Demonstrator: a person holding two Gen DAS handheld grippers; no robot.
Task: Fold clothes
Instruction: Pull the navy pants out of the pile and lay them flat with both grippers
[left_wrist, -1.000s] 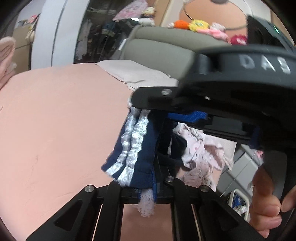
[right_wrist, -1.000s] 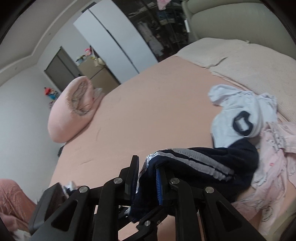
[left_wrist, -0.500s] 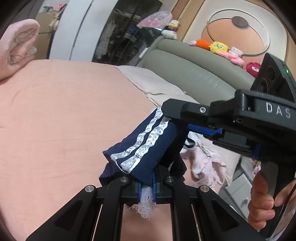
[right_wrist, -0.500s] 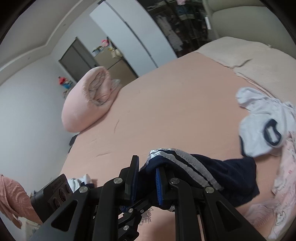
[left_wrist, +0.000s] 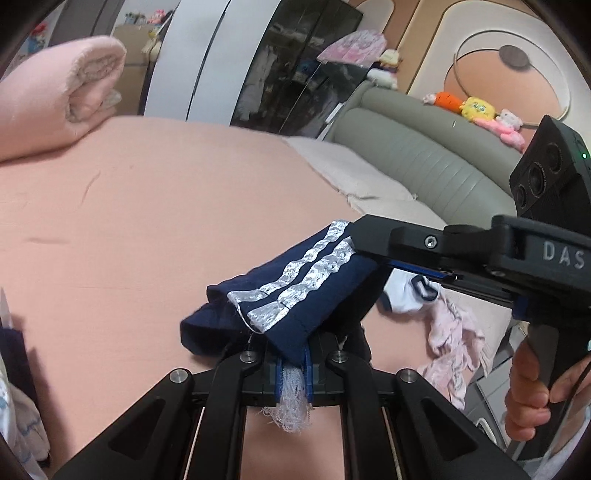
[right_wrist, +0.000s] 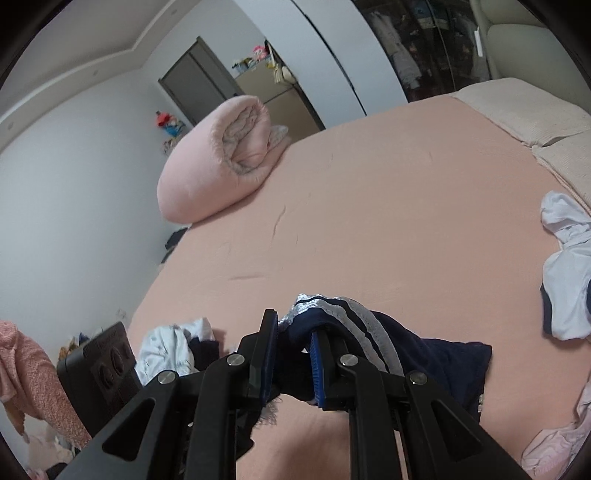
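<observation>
The navy garment (left_wrist: 295, 295) hangs bunched above the pink bed (left_wrist: 129, 221), pinched at separate spots, likely so it can be spread flat before folding. It is dark blue with two silver stripes and white lace trim. The left gripper (left_wrist: 291, 363) and right gripper (right_wrist: 291, 354) each have jaws clamped on it.

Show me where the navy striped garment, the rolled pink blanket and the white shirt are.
navy striped garment (left_wrist: 295, 295): left wrist view, on its silver stripes.
rolled pink blanket (right_wrist: 221, 155): right wrist view, on the roll's outer side.
white shirt (right_wrist: 565, 280): right wrist view, on its crumpled body at the right edge.
</observation>
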